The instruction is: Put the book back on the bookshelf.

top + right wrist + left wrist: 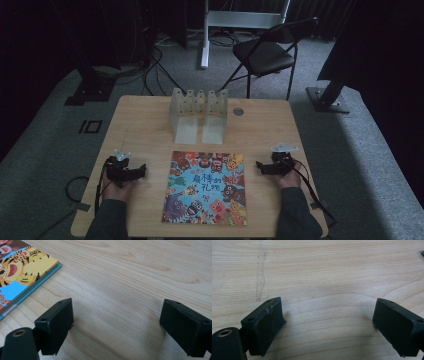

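A colourful picture book [206,188] with cartoon animals lies flat on the wooden table [145,125], near its front edge. Its corner with a tiger [22,267] reaches into the right gripper view at upper left. My left gripper [142,170] rests on the table left of the book, open, with bare wood between its jaws [329,320]. My right gripper [259,165] rests right of the book, jaws pointing toward it, open and holding nothing [117,322]. A hand holds each gripper from the front edge.
A translucent plastic rack [198,116] with upright dividers stands at the table's back middle. A small round grommet [238,112] sits beside it. Behind the table are a black folding chair [265,52] and dark stands on grey carpet.
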`<state>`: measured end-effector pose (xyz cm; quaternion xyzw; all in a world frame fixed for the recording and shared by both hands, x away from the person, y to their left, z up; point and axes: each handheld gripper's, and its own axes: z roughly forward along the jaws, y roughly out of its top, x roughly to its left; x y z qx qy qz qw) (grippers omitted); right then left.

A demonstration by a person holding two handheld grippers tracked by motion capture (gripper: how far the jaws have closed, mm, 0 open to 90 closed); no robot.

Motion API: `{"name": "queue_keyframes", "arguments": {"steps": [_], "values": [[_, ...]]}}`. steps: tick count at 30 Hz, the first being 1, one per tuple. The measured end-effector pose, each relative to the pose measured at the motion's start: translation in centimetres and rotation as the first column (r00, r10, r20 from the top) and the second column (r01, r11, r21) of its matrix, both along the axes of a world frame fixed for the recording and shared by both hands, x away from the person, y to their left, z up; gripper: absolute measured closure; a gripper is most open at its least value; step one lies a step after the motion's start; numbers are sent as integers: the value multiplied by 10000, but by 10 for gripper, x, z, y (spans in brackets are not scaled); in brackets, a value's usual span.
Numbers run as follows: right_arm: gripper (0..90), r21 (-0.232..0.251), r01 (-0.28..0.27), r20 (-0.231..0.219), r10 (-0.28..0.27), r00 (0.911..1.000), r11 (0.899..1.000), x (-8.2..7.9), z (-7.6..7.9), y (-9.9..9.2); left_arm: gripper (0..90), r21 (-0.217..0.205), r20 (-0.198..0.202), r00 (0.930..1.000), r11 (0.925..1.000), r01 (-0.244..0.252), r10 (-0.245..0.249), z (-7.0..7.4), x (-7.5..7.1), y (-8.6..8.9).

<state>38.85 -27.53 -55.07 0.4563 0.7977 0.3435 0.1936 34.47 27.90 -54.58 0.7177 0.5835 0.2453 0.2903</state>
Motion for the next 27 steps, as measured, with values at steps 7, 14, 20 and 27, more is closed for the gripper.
{"name": "queue_keyframes", "arguments": {"steps": [7, 14, 20, 27], "values": [[117, -6, 84, -3, -84, 10000, 10000, 0, 0, 1, 106, -7, 45, 10000, 10000, 61, -61, 0, -1, 0], [116, 5, 115, -17, -115, 9999, 9999, 1, 0, 1, 145, -7, 102, 9998, 9999, 163, -162, 0, -2, -1], [117, -13, 25, 9, -25, 10000, 10000, 2, 0, 4, 145, -34, 105, 9999, 10000, 70, -69, 0, -1, -2], [116, -1, 142, 9, -142, 9999, 9999, 2, 0, 5, 146, -7, 102, 9999, 10000, -91, 91, 0, 0, -2]]}}
